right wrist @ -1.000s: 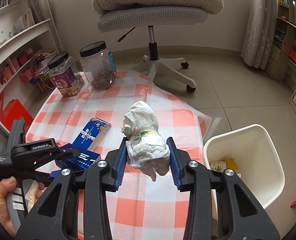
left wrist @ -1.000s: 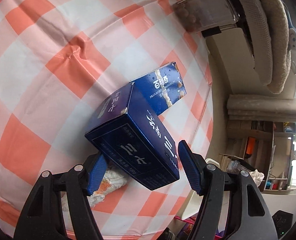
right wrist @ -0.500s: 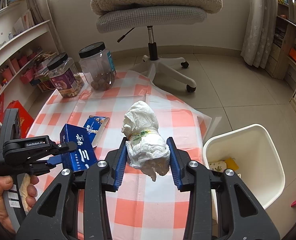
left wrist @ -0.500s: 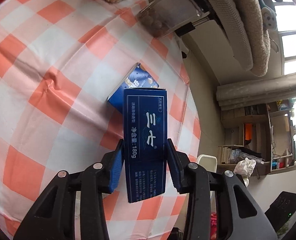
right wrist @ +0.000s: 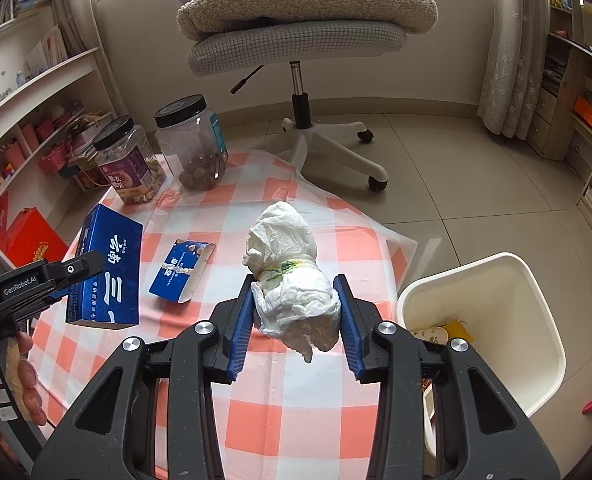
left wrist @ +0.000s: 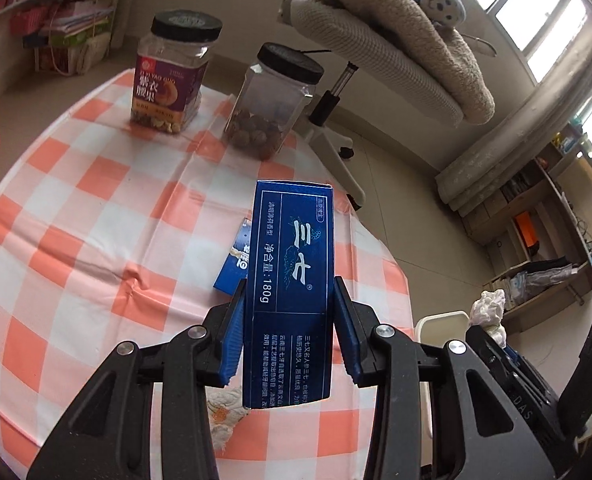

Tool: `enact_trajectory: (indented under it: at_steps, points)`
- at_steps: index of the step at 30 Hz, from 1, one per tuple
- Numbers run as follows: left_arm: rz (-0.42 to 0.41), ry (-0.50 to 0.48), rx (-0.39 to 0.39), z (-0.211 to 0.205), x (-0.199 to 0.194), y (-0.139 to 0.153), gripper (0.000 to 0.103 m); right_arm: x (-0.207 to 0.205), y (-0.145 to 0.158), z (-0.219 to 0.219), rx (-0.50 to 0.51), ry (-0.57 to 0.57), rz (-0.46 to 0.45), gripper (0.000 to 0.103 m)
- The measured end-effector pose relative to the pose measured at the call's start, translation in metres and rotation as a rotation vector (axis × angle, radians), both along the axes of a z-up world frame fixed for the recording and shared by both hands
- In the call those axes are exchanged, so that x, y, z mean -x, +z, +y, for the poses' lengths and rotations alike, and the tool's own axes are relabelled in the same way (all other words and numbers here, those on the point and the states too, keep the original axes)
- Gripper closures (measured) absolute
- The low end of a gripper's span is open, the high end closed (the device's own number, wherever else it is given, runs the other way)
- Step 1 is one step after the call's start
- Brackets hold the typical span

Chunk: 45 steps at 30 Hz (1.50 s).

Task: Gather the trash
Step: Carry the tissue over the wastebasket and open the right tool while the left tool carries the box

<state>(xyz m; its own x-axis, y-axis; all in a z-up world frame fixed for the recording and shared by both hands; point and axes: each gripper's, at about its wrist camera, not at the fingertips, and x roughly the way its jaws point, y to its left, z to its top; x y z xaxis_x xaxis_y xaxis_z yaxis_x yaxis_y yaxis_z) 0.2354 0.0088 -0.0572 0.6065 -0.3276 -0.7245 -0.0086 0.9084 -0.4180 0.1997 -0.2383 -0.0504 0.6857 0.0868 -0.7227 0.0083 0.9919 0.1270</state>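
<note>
My left gripper [left wrist: 290, 320] is shut on a tall dark blue box [left wrist: 292, 280] and holds it above the checked tablecloth; the box also shows in the right wrist view [right wrist: 106, 272]. My right gripper [right wrist: 296, 312] is shut on a white crumpled paper wad [right wrist: 288, 276], held above the table near its right edge. A smaller blue snack box [right wrist: 182, 270] lies flat on the cloth between the grippers. A crumpled wrapper [left wrist: 222, 408] lies under the left gripper. The cream trash bin [right wrist: 536, 308] stands on the floor to the right with some trash inside.
Two clear jars with black lids [right wrist: 126, 172] [right wrist: 194, 148] stand at the table's far side. An office chair [right wrist: 296, 40] with a blanket stands behind the table. Shelves line the left and right walls.
My left gripper closed on the blue box, lifted it off the cloth and tilted up toward the jars. My right gripper kept holding the paper wad nearly still.
</note>
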Motion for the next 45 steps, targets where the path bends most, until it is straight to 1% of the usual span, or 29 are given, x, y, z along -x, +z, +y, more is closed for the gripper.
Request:
enact_trajectory:
  at_steps: [2,6,14,24,28,30,32,34,37,41,45]
  points:
    - [-0.029,-0.008,-0.033,-0.005,0.004,0.006,0.063,0.001,0.001,-0.004,-0.004,-0.006,-0.003,0.065]
    - [-0.086,-0.033,-0.075,-0.015,0.012,0.015,0.063,0.003,0.003,-0.013,-0.004,-0.019,-0.008,0.065]
    - [-0.163,-0.112,-0.121,-0.041,0.030,0.028,0.063,0.010,0.006,-0.038,0.017,-0.066,-0.024,0.065]
    - [-0.187,-0.205,-0.144,-0.082,0.045,0.028,0.063,0.020,0.008,-0.082,0.025,-0.149,-0.035,0.065]
    - [-0.178,-0.242,-0.118,-0.103,0.049,0.027,0.063,0.025,0.007,-0.105,0.014,-0.200,-0.030,0.065]
    - [-0.185,-0.264,-0.120,-0.116,0.052,0.029,0.063,0.027,0.007,-0.117,0.009,-0.227,-0.027,0.055]
    - [-0.190,-0.284,-0.113,-0.129,0.054,0.031,0.063,0.030,0.006,-0.129,0.010,-0.262,-0.022,0.029]
    - [-0.190,-0.302,-0.100,-0.143,0.055,0.033,0.063,0.034,0.006,-0.143,0.008,-0.305,-0.015,0.024]
    - [-0.192,-0.337,-0.090,-0.167,0.057,0.036,0.063,0.038,0.005,-0.169,-0.015,-0.375,-0.003,0.014]
    - [-0.194,-0.380,-0.080,-0.197,0.059,0.037,0.063,0.047,0.004,-0.197,-0.042,-0.438,0.005,0.013]
    - [-0.187,-0.418,-0.076,-0.228,0.061,0.035,0.063,0.052,0.003,-0.215,-0.060,-0.478,0.009,0.012]
